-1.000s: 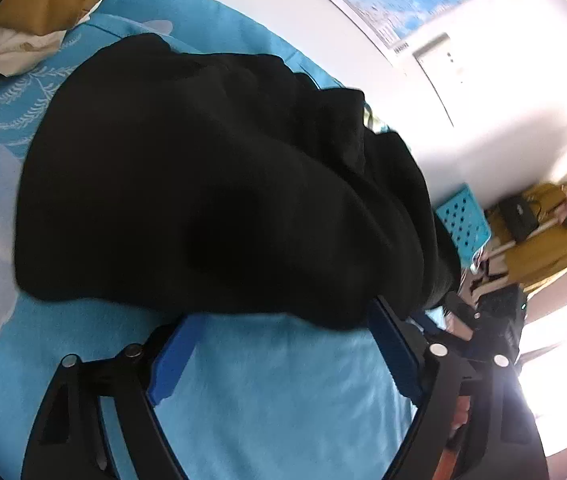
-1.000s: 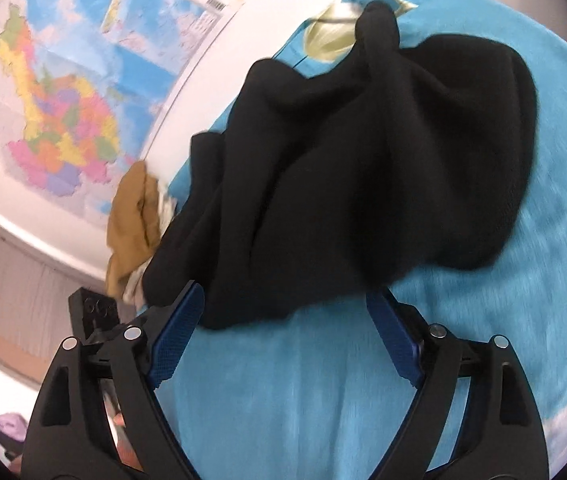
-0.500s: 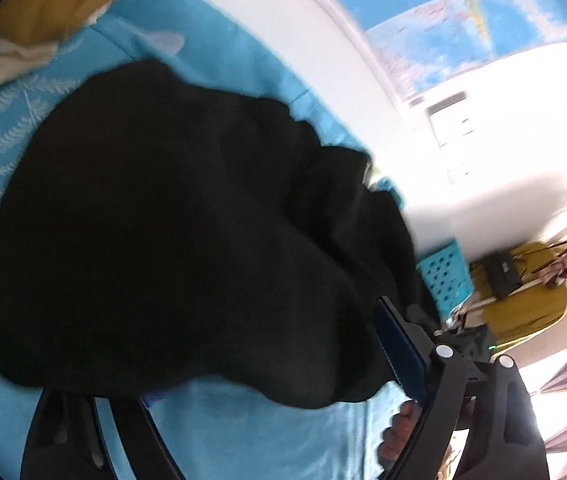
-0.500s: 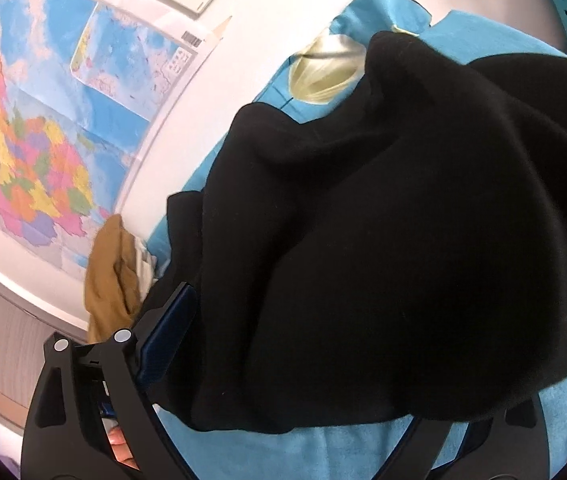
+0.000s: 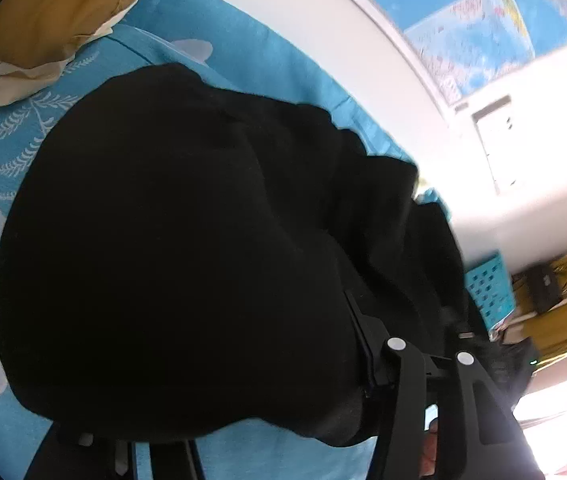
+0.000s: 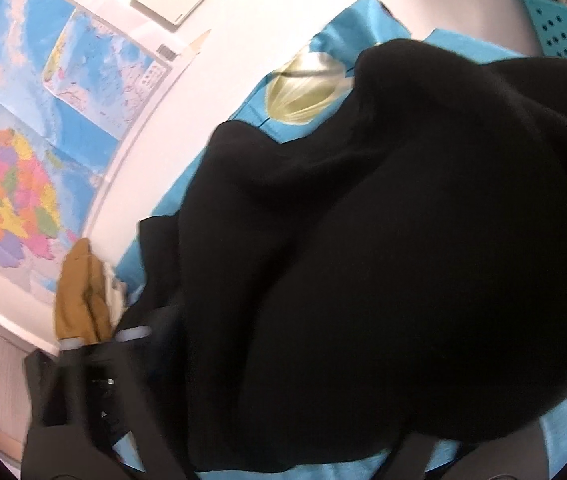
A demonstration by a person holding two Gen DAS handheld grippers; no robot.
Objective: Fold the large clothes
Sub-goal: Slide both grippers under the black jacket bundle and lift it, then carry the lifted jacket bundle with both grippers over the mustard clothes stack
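Note:
A large black garment [image 5: 187,264] lies bunched on a bright blue printed bedsheet [image 5: 243,52]. It fills most of the left wrist view and most of the right wrist view [image 6: 403,248]. My left gripper [image 5: 219,412] is pushed into the garment's near edge; the cloth covers its fingertips, and only the right finger's black frame shows. My right gripper [image 6: 283,432] is likewise buried in the near edge, with only its left frame and a bit of the right one visible. Whether either gripper is shut on the cloth is hidden.
A mustard-yellow garment [image 5: 55,12] and pale cloth lie at the bed's far left; they also show in the right wrist view [image 6: 79,292]. A white wall with a world map [image 6: 15,152] and a socket borders the bed. A teal perforated basket [image 5: 487,288] stands beyond the bed.
Both grippers have moved forward into the black garment. Their blue finger pads, open and clear of the cloth a second ago, are now covered by it.

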